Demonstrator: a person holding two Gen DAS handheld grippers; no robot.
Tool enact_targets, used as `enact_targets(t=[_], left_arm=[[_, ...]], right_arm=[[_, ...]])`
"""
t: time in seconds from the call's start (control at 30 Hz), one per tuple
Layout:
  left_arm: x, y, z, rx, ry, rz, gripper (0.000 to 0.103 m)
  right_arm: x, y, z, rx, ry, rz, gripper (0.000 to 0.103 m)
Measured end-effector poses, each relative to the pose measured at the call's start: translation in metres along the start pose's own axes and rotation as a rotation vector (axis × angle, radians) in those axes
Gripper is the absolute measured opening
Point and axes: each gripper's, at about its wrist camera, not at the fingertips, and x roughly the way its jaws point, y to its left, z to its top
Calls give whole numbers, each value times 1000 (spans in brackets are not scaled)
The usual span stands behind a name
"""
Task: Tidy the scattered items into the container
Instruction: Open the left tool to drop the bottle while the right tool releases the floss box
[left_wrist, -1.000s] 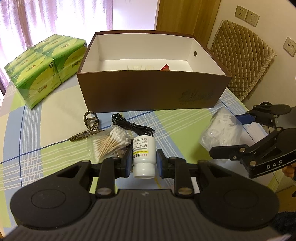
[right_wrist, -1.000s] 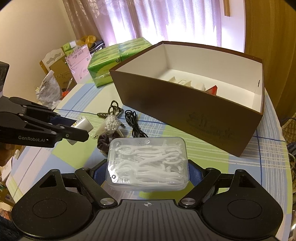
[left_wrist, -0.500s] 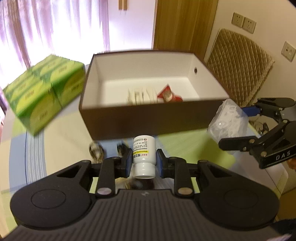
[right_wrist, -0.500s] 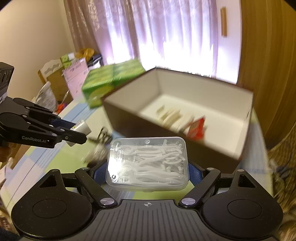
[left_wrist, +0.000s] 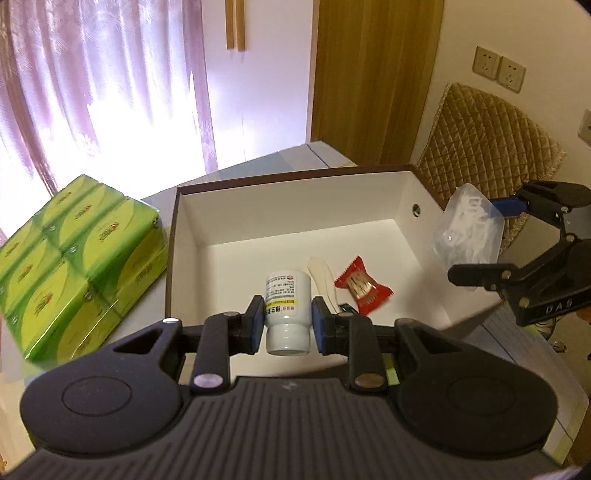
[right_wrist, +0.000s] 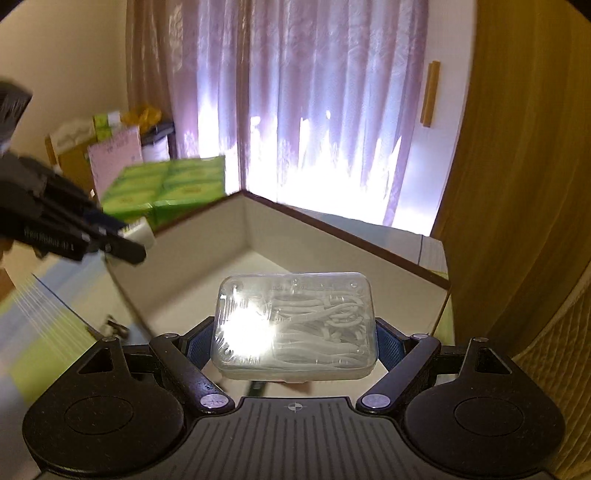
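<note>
My left gripper (left_wrist: 288, 317) is shut on a white pill bottle (left_wrist: 286, 308) and holds it above the near edge of the open brown box (left_wrist: 284, 206). Inside the box lie a red candy wrapper (left_wrist: 364, 286) and a white spoon-like piece (left_wrist: 325, 277). My right gripper (right_wrist: 295, 347) is shut on a clear plastic case of floss picks (right_wrist: 295, 326), held over the box (right_wrist: 332, 240). The right gripper with the case (left_wrist: 469, 232) shows at the right in the left wrist view. The left gripper (right_wrist: 110, 236) shows at the left in the right wrist view.
A green pack of tissue boxes (left_wrist: 70, 266) stands left of the box on the checked tablecloth (left_wrist: 517, 332). A chair with a quilted brown cover (left_wrist: 487, 147) is behind right. Curtains and a window lie beyond the table.
Both grippers have risen from the table and moved forward over the box, each carrying its item. The scattered items on the cloth have dropped out of view.
</note>
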Motion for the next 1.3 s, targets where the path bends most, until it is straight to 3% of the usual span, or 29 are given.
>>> enact_targets(t=[0.27, 0.67, 0.9, 1.3], left_arm=[[71, 10, 13, 82, 174, 55, 22], [134, 11, -8, 83, 364, 74, 22], [141, 13, -13, 67, 386, 71, 24], [124, 13, -10, 53, 352, 75, 41]], right_arm=[[59, -12, -11, -251, 157, 23, 88], [86, -35, -24, -336, 296, 101, 88], [94, -37, -21, -372, 339, 141, 88], [116, -34, -19, -437, 467, 178, 88]])
